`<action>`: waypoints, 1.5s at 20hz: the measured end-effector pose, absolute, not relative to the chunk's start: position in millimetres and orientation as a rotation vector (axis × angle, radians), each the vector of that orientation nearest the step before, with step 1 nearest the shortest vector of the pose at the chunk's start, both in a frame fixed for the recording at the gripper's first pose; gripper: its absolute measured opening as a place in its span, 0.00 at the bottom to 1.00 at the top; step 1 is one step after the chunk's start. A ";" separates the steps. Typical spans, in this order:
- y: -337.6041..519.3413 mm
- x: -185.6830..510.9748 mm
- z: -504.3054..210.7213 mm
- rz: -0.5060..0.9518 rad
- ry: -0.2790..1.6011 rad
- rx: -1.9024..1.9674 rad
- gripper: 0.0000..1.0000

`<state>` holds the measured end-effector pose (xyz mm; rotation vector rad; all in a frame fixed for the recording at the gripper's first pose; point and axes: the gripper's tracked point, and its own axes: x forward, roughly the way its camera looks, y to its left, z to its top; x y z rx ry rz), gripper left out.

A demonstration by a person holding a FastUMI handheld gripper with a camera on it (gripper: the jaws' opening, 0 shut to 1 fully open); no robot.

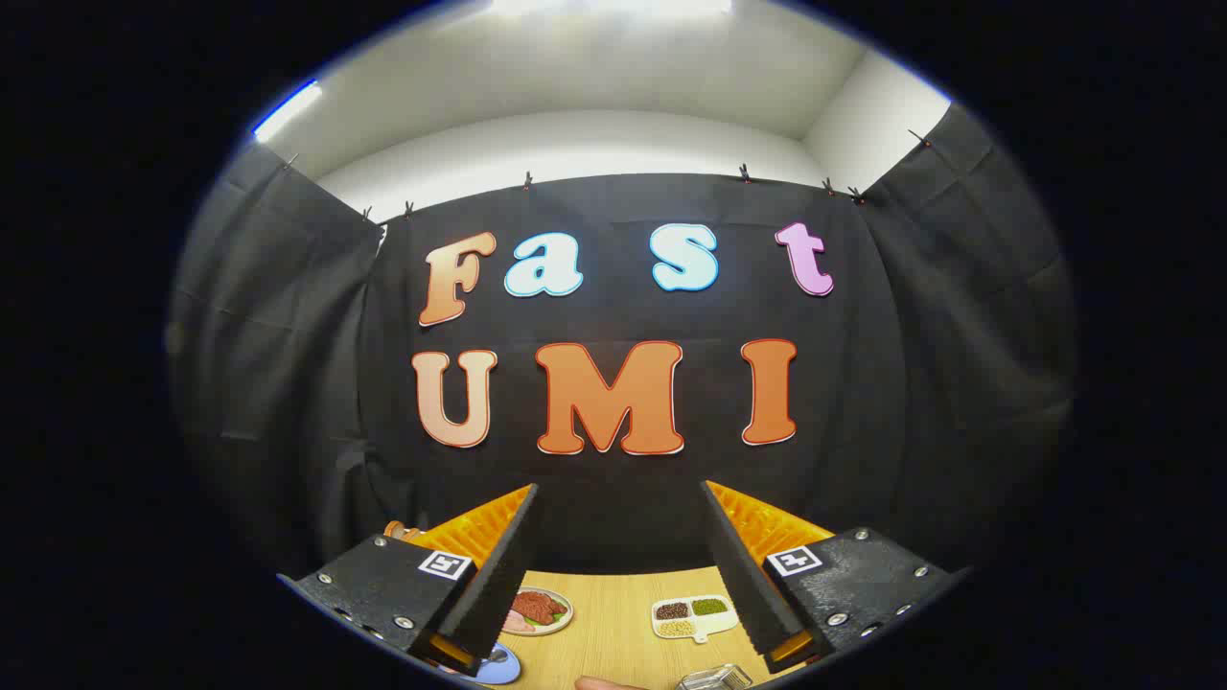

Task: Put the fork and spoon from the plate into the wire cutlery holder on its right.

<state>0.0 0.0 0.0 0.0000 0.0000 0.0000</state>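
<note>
Pale wooden table (623,637) lies low beneath gripper (618,537), fingers spread wide, grasping nothing, aimed at booth wall, apparently raised before descent. Blue plate (500,665) with cutlery, barely visible, sits beside left finger; wire cutlery holder (714,678) sits to its right, below the right finger, well apart from the plate. Dish of meat (537,610) and divided tray of grains (694,616) beyond. Task seemingly unstarted.

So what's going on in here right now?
A person is holding a handheld claw above a wooden table, its two fingers spread wide with nothing between them. Below lie a plate of food, a divided dish, a blue plate and the wire cutlery holder. No cutlery has been gripped.
</note>
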 end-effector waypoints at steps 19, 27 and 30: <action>33.2 17.3 -20.0 -0.013 0.017 -0.063 0.93; 91.9 23.4 -95.6 0.062 0.213 -0.092 0.93; 122.5 16.9 -150.4 0.125 0.393 -0.097 0.93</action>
